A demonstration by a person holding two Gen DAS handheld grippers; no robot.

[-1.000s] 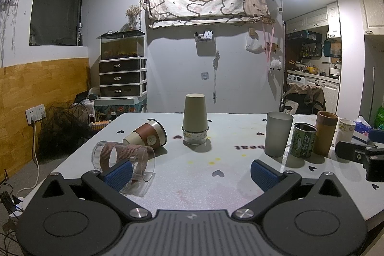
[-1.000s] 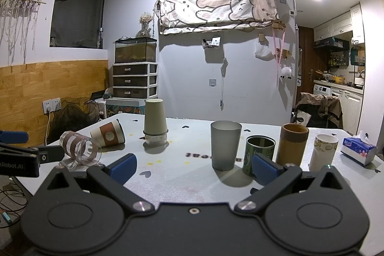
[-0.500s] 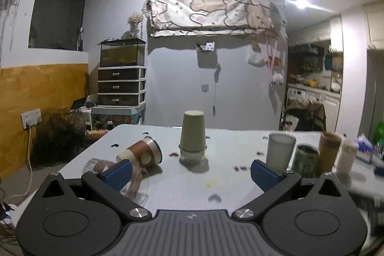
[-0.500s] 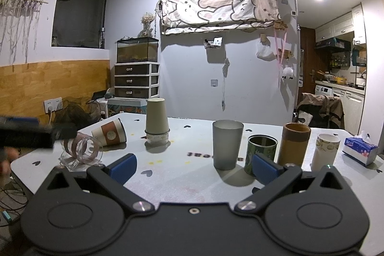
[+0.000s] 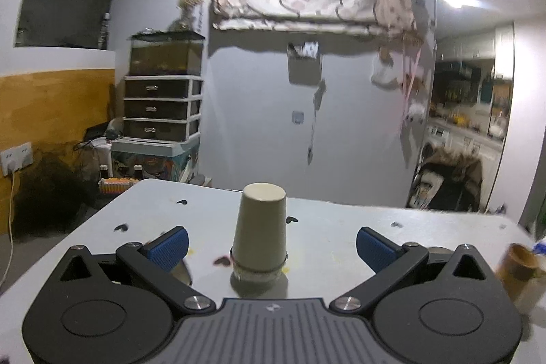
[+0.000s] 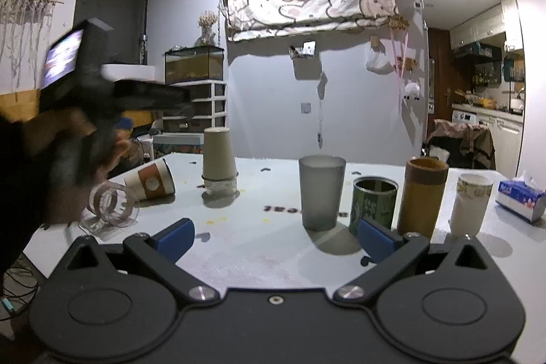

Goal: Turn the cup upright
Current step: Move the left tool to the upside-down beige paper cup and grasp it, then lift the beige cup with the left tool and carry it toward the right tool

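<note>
An olive paper cup (image 5: 260,227) stands upside down on a clear cup on the white table (image 5: 341,237); it also shows in the right wrist view (image 6: 218,156). My left gripper (image 5: 271,248) is open and raised, with the cup centred between its fingers but farther off. A brown-sleeved paper cup (image 6: 152,181) and a clear glass (image 6: 111,205) lie on their sides at the left. My right gripper (image 6: 275,236) is open and empty, low over the table's near side. The left gripper's body and the hand holding it (image 6: 85,111) show blurred at the left.
Upright at the right stand a frosted grey tumbler (image 6: 321,191), a green tin (image 6: 373,205), a tall brown cup (image 6: 423,197) and a patterned white cup (image 6: 471,205). A tissue pack (image 6: 520,200) lies at the far right. The brown cup (image 5: 517,265) shows blurred in the left view.
My left gripper has risen and moved forward and right over the table; the upside-down cup is now centred between its fingers. The right gripper has barely moved.
</note>
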